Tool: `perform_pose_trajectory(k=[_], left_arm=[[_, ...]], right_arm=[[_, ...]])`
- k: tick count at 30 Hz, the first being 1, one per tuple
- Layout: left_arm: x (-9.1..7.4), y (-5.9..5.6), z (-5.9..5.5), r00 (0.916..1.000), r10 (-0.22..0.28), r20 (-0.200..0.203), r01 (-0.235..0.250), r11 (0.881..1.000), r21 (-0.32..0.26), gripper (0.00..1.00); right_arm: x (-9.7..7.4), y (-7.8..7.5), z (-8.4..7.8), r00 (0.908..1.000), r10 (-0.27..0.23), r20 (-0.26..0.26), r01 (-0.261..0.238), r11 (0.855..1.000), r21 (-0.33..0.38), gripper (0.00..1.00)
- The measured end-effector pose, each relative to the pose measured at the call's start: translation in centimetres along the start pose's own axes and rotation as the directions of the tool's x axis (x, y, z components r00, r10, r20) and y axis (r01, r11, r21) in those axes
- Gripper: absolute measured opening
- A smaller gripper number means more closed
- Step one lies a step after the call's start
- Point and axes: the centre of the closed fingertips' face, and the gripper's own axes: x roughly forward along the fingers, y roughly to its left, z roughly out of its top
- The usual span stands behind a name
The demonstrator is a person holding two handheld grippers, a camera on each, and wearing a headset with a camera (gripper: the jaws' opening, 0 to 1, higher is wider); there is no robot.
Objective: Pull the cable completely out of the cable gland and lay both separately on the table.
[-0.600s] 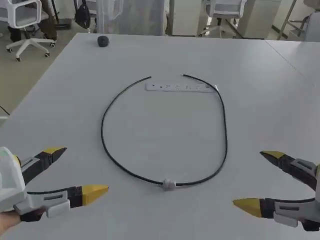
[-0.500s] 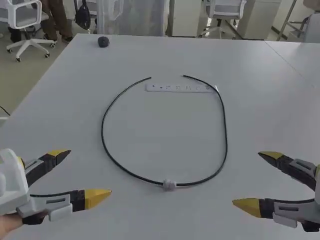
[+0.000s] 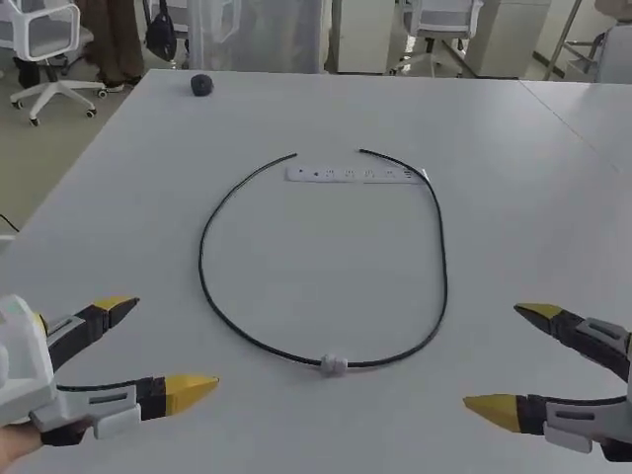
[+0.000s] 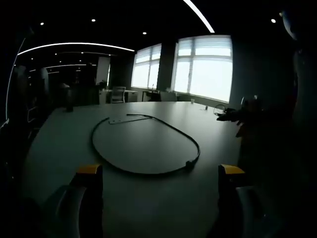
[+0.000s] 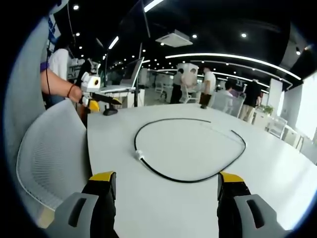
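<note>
Your left tongs (image 3: 173,342) and right tongs (image 3: 494,355) gape wide, empty; the small white cable gland (image 3: 334,364) sits at six o'clock on the thin black cable (image 3: 201,259).

White strip (image 3: 357,174), dark round object (image 3: 202,84)

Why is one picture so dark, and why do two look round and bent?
Left gripper view: dim, likely because it faces bright windows, leaving the table and cable murky. Right gripper view: well lit; its fisheye lens curves the table edge. Head view: bright, sharp, straight lines.
</note>
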Motion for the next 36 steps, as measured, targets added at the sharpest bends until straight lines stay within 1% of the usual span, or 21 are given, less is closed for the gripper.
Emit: perform_pose_trajectory(k=[9, 11, 14, 15, 17, 18, 19, 21, 22, 24, 25, 27, 28, 30, 31, 36], left_arm=[[-0.15, -0.22, -0.23, 1.0000, -0.002, -0.004, 0.002, 1.000, -0.005, 0.97], [-0.20, -0.22, -0.23, 1.0000, -0.001, -0.006, 0.001, 1.000, 0.002, 0.97], [-0.21, -0.21, -0.13, 1.0000, -0.002, -0.002, 0.002, 1.000, -0.003, 0.97], [-0.21, -0.20, -0.16, 1.0000, -0.002, -0.005, 0.002, 1.000, -0.001, 0.97], [-0.23, -0.22, -0.13, 1.0000, -0.003, -0.001, 0.003, 1.000, -0.008, 0.97], [-0.24, -0.23, -0.17, 1.0000, -0.003, -0.003, 0.003, 1.000, -0.008, 0.97], [-0.26, -0.23, -0.19, 1.0000, -0.003, -0.004, 0.003, 1.000, -0.005, 0.97], [-0.27, -0.35, -0.23, 1.0000, -0.008, -0.005, 0.008, 1.000, -0.007, 0.97], [-0.28, -0.35, -0.23, 1.0000, -0.006, -0.005, 0.006, 1.000, -0.004, 0.97], [-0.30, -0.37, -0.26, 0.9999, -0.008, -0.008, 0.008, 1.000, 0.000, 0.97], [-0.30, -0.40, -0.23, 0.9999, -0.008, -0.006, 0.008, 1.000, -0.003, 0.97], [-0.32, -0.41, -0.25, 0.9999, -0.008, -0.008, 0.008, 1.000, 0.001, 0.97], [-0.33, -0.43, -0.26, 0.9999, -0.009, -0.009, 0.009, 1.000, 0.000, 0.97], [-0.31, -0.49, -0.35, 0.9999, -0.010, -0.013, 0.010, 1.000, -0.001, 0.97], [-0.30, -0.49, -0.38, 0.9998, -0.010, -0.014, 0.011, 1.000, 0.002, 0.97], [-0.25, -0.63, -0.43, 0.9997, -0.016, -0.018, 0.016, 1.000, 0.002, 0.97]], right_arm=[[-0.01, 0.06, 0.04, 1.0000, -0.005, 0.007, 0.005, 1.000, -0.003, 0.85], [-0.04, 0.10, -0.13, 1.0000, -0.003, 0.000, 0.003, 1.000, 0.000, 0.84], [-0.13, 0.26, 0.00, 1.0000, -0.006, 0.003, 0.006, 1.000, 0.005, 0.85], [-0.14, 0.29, -0.02, 0.9999, -0.010, 0.000, 0.010, 1.000, -0.006, 0.85], [-0.12, 0.31, 0.10, 1.0000, -0.008, 0.004, 0.008, 1.000, 0.003, 0.85], [-0.12, 0.31, 0.20, 0.9999, -0.011, 0.006, 0.011, 1.000, -0.006, 0.85], [-0.10, 0.42, 0.28, 0.9999, -0.007, 0.008, 0.007, 1.000, 0.004, 0.85], [-0.06, 0.53, 0.40, 0.9999, -0.009, 0.010, 0.009, 1.000, -0.007, 0.85], [-0.03, 0.56, 0.37, 0.9999, -0.006, 0.008, 0.006, 1.000, 0.003, 0.85], [-0.04, 0.50, 0.42, 0.9999, -0.011, 0.009, 0.011, 1.000, -0.011, 0.85], [-0.04, 0.52, 0.43, 0.9999, -0.007, 0.010, 0.007, 1.000, -0.002, 0.85], [-0.02, 0.53, 0.50, 0.9999, -0.012, 0.011, 0.012, 1.000, -0.009, 0.84], [0.04, 0.59, 0.47, 0.9999, -0.007, 0.011, 0.007, 1.000, 0.006, 0.84], [0.07, 0.53, 0.46, 0.9999, -0.011, 0.010, 0.011, 1.000, -0.006, 0.85], [0.08, 0.58, 0.44, 0.9999, -0.009, 0.011, 0.008, 1.000, 0.006, 0.85], [0.11, 0.65, 0.29, 0.9999, -0.007, 0.008, 0.007, 1.000, 0.001, 0.85]])
